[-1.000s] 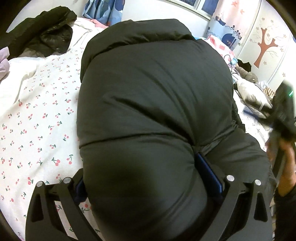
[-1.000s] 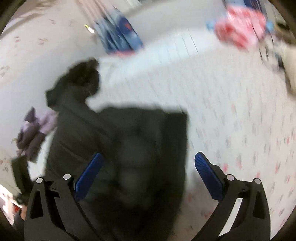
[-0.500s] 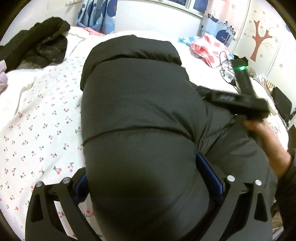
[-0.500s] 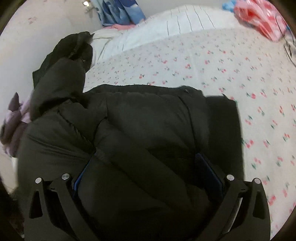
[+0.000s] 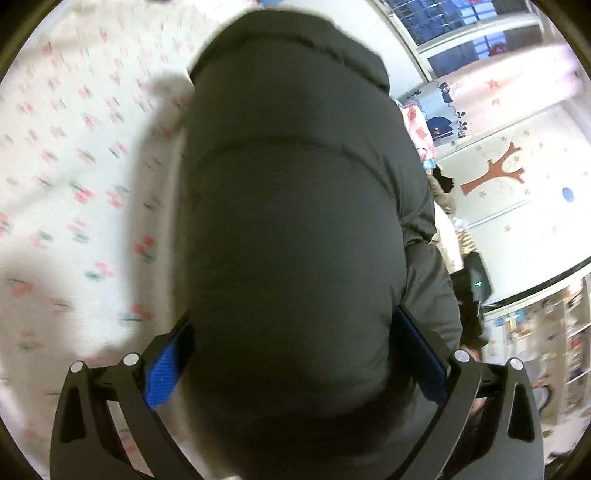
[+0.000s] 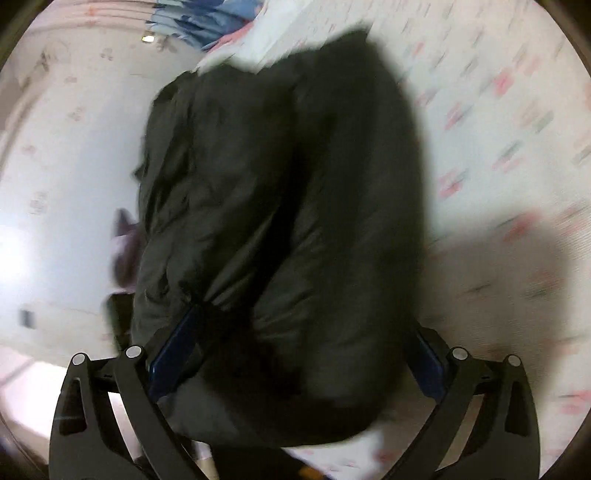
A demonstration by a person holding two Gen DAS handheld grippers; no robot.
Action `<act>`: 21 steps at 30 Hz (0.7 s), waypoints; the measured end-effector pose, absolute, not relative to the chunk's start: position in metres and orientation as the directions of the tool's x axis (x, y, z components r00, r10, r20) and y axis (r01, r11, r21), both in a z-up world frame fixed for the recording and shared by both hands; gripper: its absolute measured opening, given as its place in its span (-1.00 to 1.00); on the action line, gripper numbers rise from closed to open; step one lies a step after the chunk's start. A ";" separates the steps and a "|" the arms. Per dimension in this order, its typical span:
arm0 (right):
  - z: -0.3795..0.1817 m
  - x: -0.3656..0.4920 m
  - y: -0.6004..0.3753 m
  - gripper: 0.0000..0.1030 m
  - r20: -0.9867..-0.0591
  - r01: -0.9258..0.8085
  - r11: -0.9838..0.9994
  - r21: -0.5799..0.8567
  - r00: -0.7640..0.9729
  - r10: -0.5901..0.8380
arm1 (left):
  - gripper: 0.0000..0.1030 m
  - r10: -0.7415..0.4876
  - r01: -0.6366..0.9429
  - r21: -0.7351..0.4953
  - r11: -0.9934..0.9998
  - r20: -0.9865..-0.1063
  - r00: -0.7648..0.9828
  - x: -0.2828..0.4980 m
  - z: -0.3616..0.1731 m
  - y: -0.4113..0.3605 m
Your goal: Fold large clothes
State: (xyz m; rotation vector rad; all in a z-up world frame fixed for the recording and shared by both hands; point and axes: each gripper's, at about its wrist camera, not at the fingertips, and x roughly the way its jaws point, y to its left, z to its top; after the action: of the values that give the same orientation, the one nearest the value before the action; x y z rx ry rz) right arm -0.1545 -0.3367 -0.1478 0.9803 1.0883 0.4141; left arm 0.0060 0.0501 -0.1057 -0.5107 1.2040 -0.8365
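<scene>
A black puffer jacket fills the middle of the left wrist view, bunched into a thick roll over the cherry-print bed sheet. My left gripper stands wide, its blue pads pressed against both sides of the roll. In the right wrist view the same jacket shows in two puffy folds. My right gripper straddles its near end at full width, with the left pad against the fabric and the right pad mostly hidden. Both views are blurred.
The sheet lies to the right of the jacket, under a large shadow. A window, a tree sticker on the wall, pink cloth and cluttered shelves are to the right. A purple garment and blue curtain sit by the wall.
The right gripper came down from above the bed onto the jacket's bulk. Both views have since swung and tilted with the jacket still between the fingers. The other dark coat has left the left wrist view.
</scene>
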 end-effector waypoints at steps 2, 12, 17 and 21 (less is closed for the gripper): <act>-0.153 -0.147 -0.326 0.89 -0.524 0.170 0.506 0.846 0.443 0.727 | 0.85 -0.739 0.352 -0.663 0.661 -0.658 0.148 0.004 -0.091 0.028; -0.154 -0.164 -0.310 0.85 -0.487 0.120 0.480 0.869 0.375 0.789 | 0.61 -0.464 0.547 -0.298 0.782 -0.865 0.191 -0.023 -0.040 0.003; -0.089 -0.204 -0.340 0.86 -0.619 0.107 0.697 0.709 0.568 0.543 | 0.62 -0.570 0.434 -0.443 0.784 -0.791 0.223 -0.022 -0.054 0.048; -0.032 -0.196 -0.314 0.86 -0.480 -0.109 0.725 0.680 0.681 0.553 | 0.76 -0.559 0.402 -0.441 0.802 -0.792 0.246 -0.029 -0.065 0.045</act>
State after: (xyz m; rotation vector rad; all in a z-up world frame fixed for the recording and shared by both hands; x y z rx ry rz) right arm -0.1960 -0.3140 -0.0319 0.6659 0.7343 0.4036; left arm -0.0294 0.0450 -0.0646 -0.1585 1.1483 -0.6597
